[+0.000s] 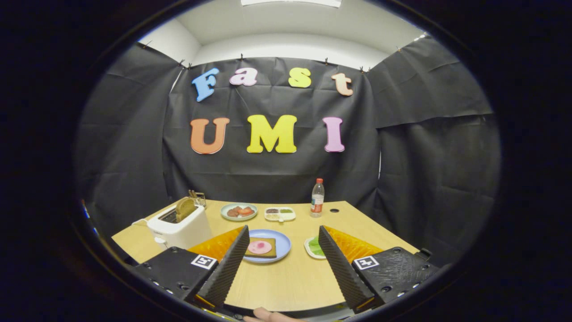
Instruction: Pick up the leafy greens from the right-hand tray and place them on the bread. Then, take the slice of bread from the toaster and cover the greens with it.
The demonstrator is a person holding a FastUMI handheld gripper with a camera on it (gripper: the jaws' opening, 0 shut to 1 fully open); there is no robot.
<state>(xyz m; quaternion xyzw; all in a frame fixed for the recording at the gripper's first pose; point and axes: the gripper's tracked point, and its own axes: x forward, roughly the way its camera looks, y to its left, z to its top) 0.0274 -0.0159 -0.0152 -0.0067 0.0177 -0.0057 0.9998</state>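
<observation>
The wooden table (286, 281) carries everything the task needs, and by the look of it nothing has been done yet. The white toaster (181, 228) stands beyond the left finger with a brown bread slice (184, 208) upright in its slot, so the covering step is still to come. The blue plate (281, 243) sits just ahead of the fingers and between them, partly hidden by the left one; on it lies the base bread (263, 252) with a pink round slice (259, 247) on top and no greens. The leafy greens (316, 246) rest in their small tray (308, 248), right of the blue plate and partly behind the right finger's tip. Farther back are a plate of meat and tomato (239, 211), a divided dish of seasonings (279, 214) and a plastic bottle (317, 198).

The gripper (283, 235) is held level and well back from the food, above the near part of the table, facing the blue plate. Its fingers stand wide apart and hold nothing. A fingertip of the person's hand (268, 315) shows below them. The whole task appears to lie ahead, starting with the greens
</observation>
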